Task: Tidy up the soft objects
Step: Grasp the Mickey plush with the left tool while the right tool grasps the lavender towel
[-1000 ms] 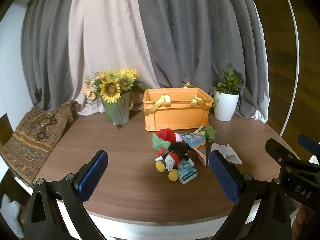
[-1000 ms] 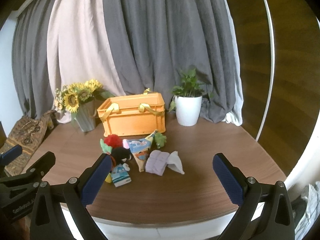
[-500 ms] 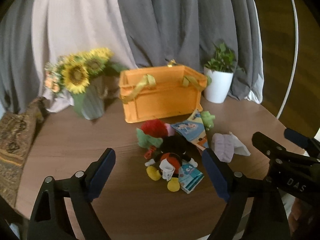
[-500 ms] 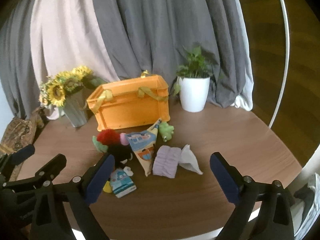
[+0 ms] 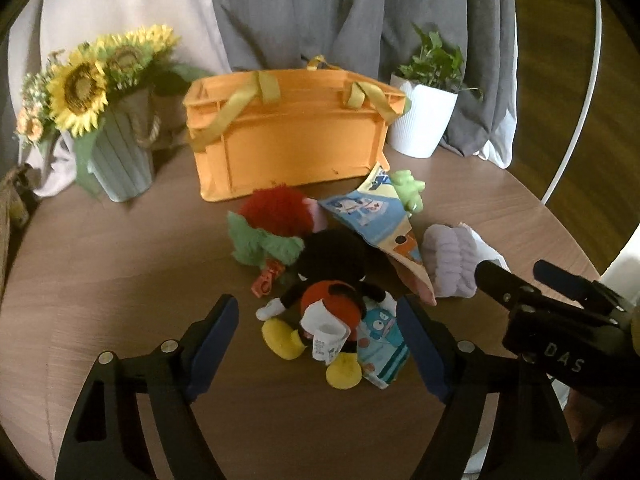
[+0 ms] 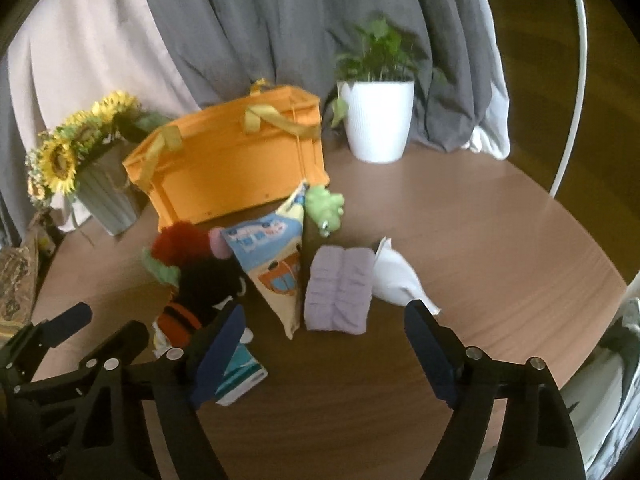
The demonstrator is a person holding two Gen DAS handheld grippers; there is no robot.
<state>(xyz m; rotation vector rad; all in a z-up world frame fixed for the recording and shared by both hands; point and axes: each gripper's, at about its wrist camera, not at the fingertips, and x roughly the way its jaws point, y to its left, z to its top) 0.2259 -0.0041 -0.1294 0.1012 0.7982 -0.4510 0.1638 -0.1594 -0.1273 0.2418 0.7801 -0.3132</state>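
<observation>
A pile of soft things lies on the round wooden table (image 5: 120,264) in front of an orange crate (image 5: 288,136) with yellow handles. A black, red and yellow mouse plush (image 5: 324,296) lies just beyond my open left gripper (image 5: 320,344). Behind it is a red and green plush (image 5: 272,224). A printed cloth pouch (image 6: 276,264), a small green frog plush (image 6: 324,208), a folded lilac cloth (image 6: 338,288) and a white cloth (image 6: 396,280) lie ahead of my open right gripper (image 6: 324,356). A small blue packet (image 5: 382,344) touches the mouse.
A sunflower bouquet in a grey vase (image 5: 116,160) stands left of the crate. A white potted plant (image 6: 378,120) stands to its right. Grey and cream curtains hang behind. A patterned fabric (image 6: 16,280) lies at the far left edge. The right gripper shows in the left wrist view (image 5: 560,320).
Both grippers have moved forward and down toward the pile; the toys now loom larger. The left gripper's fingers now flank the mouse plush. Both stay open.
</observation>
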